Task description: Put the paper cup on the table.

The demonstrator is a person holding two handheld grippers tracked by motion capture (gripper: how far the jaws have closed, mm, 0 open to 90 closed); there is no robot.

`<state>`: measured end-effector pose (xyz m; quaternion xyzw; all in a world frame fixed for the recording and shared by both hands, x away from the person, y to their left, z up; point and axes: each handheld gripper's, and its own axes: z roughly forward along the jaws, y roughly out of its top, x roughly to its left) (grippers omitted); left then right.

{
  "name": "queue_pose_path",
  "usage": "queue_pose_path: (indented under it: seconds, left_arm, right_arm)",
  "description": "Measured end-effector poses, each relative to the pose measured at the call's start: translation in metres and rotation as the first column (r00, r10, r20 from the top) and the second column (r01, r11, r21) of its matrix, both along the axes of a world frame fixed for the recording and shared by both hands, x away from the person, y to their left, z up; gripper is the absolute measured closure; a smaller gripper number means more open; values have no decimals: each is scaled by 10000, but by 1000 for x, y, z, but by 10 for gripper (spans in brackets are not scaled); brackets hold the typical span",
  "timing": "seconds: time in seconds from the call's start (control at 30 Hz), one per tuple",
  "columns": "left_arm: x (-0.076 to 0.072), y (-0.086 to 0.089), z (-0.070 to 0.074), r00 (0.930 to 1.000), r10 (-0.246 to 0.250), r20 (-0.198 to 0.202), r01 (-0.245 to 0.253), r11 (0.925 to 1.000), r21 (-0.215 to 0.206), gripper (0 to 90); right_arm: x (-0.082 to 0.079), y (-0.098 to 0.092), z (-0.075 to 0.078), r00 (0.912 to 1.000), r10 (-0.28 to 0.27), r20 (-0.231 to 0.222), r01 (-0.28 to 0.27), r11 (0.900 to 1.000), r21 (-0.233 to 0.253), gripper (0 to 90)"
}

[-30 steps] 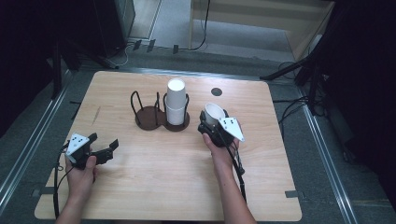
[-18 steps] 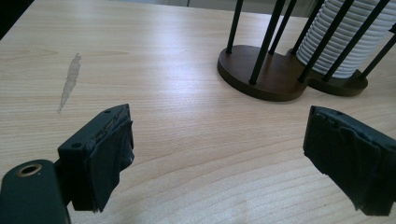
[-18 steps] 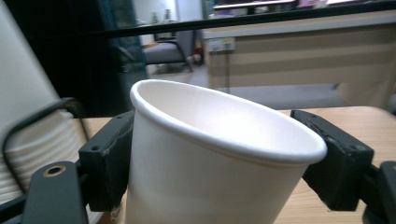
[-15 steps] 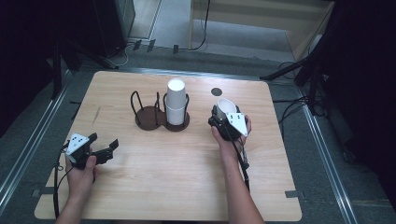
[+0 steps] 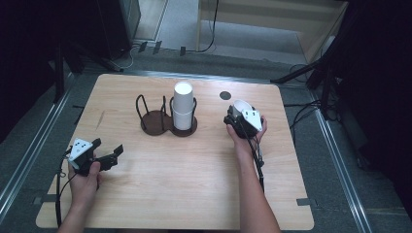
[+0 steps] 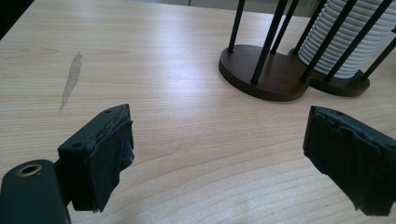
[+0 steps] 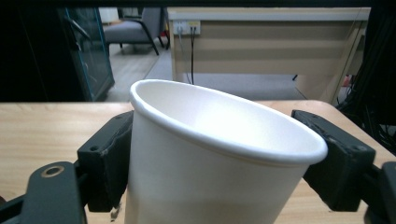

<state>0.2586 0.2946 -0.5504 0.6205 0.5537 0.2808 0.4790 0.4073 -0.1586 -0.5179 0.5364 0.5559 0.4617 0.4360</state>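
A dark wooden two-slot cup holder (image 5: 158, 122) with wire posts stands mid-table. Its right slot carries a stack of white paper cups (image 5: 183, 108); its left slot is bare. My right gripper (image 5: 239, 116) is shut on a single white paper cup (image 5: 241, 106), held to the right of the holder with its mouth up and slightly tilted. In the right gripper view the cup (image 7: 205, 158) sits between both jaws of that gripper (image 7: 212, 161). My left gripper (image 5: 107, 149) is open near the table's front left. Its own view (image 6: 219, 154) faces the holder (image 6: 275, 74) and the stack (image 6: 348, 42).
A small black round mark (image 5: 224, 95) lies on the wooden table (image 5: 170, 194) behind the right gripper. A pale streak (image 6: 71, 84) marks the wood at the left. Cables and dark stands surround the table on the floor.
My right gripper has carried the single cup to the right and a little farther back, away from the holder. The left gripper has stayed put.
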Motion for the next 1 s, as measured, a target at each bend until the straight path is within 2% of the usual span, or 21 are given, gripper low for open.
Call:
queue_pose_path:
  seconds: [0.27, 0.47, 0.77, 1.0]
  left_arm:
    - [0, 0, 0, 10000, 11, -9, -11, 10000, 23, 90]
    - [0, 0, 0, 10000, 27, -25, -27, 10000, 42, 90]
    - [0, 0, 0, 10000, 13, -25, -13, 10000, 25, 91]
    - [0, 0, 0, 10000, 23, -51, -23, 10000, 11, 90]
  right_arm:
    - [2, 1, -12, 9989, 172, -441, -205, 9971, -737, 178]
    - [3, 2, -18, 9982, 289, -532, -360, 9901, -1359, 168]
    - [1, 2, -18, 9970, 434, -640, -536, 9845, -1671, 158]
    - [-1, 2, -16, 9933, 581, -1001, -705, 9897, -1244, 124]
